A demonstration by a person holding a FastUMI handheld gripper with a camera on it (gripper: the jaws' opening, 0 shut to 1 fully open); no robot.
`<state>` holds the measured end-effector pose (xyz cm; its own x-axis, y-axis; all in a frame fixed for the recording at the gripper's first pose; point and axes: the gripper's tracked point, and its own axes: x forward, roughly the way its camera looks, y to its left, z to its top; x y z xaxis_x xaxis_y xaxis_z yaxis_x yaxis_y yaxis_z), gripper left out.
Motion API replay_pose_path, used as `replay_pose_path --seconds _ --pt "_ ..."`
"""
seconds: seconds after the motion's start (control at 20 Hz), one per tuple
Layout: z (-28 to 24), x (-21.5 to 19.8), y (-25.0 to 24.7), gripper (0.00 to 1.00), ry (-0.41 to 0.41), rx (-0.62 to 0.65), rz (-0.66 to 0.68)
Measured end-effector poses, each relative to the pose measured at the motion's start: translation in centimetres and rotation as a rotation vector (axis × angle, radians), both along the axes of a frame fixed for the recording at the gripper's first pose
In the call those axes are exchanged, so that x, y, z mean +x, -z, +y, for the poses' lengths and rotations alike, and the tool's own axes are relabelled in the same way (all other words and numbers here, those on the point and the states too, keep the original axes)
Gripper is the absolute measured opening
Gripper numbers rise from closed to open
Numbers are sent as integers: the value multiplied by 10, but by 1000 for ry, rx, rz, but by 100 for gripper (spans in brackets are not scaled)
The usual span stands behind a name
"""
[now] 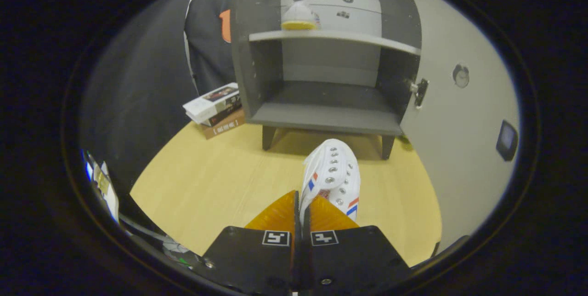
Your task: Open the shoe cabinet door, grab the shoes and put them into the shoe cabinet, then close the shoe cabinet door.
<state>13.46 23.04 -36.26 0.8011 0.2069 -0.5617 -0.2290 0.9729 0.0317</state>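
Observation:
My gripper (302, 207) is shut on a white sneaker (333, 174) with red and blue stripes, its orange fingers (278, 215) pinching the shoe's rim. The sneaker hangs toe-forward above the wooden floor, short of the cabinet. The grey shoe cabinet (326, 52) stands beyond it on short legs. Its door (464, 116) is swung wide open to the right. The lower compartment (328, 103) holds nothing. A second shoe (299, 16) with a yellow sole rests on the upper shelf (335, 36).
A stack of books (216, 108) lies on the floor left of the cabinet. The wooden floor (216, 185) stretches between me and the cabinet. A round knob (460, 75) and a dark square (507, 139) sit on the open door.

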Motion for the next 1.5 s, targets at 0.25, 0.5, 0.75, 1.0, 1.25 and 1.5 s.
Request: replay_pose_path --seconds 0.25,0.5,0.75,1.0,1.25,1.5 --pt "-31 30 -126 4 28 -20 -161" --pt "-34 72 -198 3 38 -23 -247" --pt "-18 147 -218 4 31 -44 -269" --pt "-2 214 -222 4 13 -101 -278" --pt "-3 263 -211 3 23 -111 -244" --pt "6 276 -198 4 21 -70 -202"
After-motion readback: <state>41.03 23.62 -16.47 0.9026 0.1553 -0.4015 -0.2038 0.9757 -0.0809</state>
